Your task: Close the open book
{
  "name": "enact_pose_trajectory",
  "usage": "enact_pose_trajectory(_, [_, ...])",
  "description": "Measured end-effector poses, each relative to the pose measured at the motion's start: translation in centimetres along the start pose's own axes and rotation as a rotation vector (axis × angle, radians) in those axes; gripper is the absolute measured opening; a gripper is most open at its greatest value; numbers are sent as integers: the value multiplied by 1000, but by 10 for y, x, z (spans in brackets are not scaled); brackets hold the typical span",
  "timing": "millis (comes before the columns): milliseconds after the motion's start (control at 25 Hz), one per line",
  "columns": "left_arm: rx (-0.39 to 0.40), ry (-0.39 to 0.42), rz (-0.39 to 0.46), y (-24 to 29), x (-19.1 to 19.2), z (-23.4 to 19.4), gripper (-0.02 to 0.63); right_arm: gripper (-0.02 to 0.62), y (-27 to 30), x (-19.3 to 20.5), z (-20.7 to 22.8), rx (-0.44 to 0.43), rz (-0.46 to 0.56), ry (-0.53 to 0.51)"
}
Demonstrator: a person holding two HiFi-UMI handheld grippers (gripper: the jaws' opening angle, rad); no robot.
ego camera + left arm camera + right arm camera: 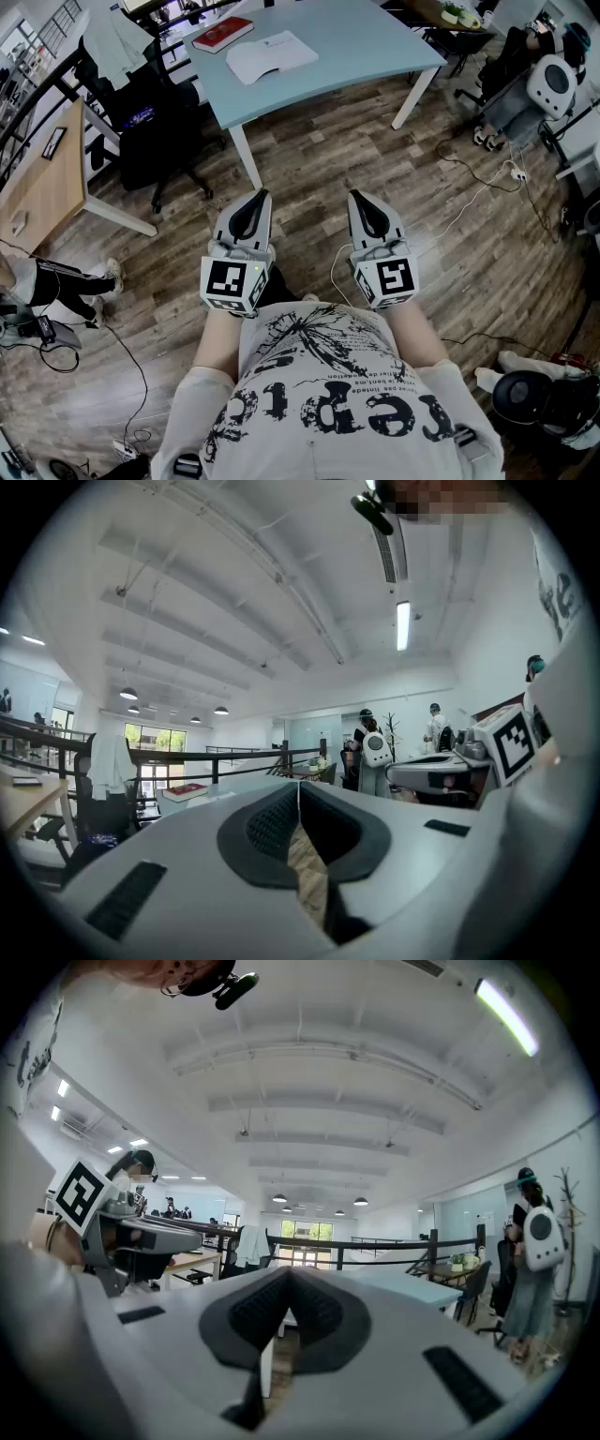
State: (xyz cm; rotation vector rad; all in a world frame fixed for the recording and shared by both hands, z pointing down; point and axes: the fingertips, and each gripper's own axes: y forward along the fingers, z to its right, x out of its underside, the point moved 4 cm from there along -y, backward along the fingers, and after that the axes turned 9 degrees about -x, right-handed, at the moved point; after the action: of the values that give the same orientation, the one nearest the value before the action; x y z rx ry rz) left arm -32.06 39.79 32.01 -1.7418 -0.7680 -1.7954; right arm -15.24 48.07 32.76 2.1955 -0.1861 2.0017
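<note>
1. Head view: the white left tongs [257, 197] and white right tongs [360, 197] were held level and side by side in front of the person's printed white shirt [319, 394]. Both were above the brown wooden plank floor [309, 141]. The open white book [272, 54] lay flat on the pale blue desk [375, 37], well apart from both tongs. A closed red hardback book [222, 34] lay just beside it, on its left.
2. Left gripper view: the left tongs [299, 786] were closed, with the dark ribbed pads [272, 822] meeting at the tips and nothing between them. The red hardback book [185, 789] showed far ahead.
3. Right gripper view: the right tongs [288, 1272] were likewise closed tip to tip and empty. The pale blue desk [412, 1288] stood ahead on the right.
</note>
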Motion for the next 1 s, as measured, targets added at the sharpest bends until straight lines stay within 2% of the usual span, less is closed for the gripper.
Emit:
enact_pose_trajectory(200, [12, -3, -1, 4, 13, -2, 21, 8, 2, 8, -1, 12, 27, -21])
enact_pose_trajectory(400, [20, -11, -16, 13, 16, 0, 21, 8, 6, 12, 5, 10, 8, -7])
enact_pose_trajectory(600, [40, -24, -10, 28, 21, 2, 21, 9, 11, 21, 23, 67, 5, 22])
enact_pose_trajectory(800, [27, -30, -38, 61, 31, -10, 21, 9, 36, 36, 45, 87, -31, 45])
enact_pose_trajectory(1000, [13, -48, -53, 119, 38, -34, 21, 10, 84, 44, 78, 80, -45, 49])
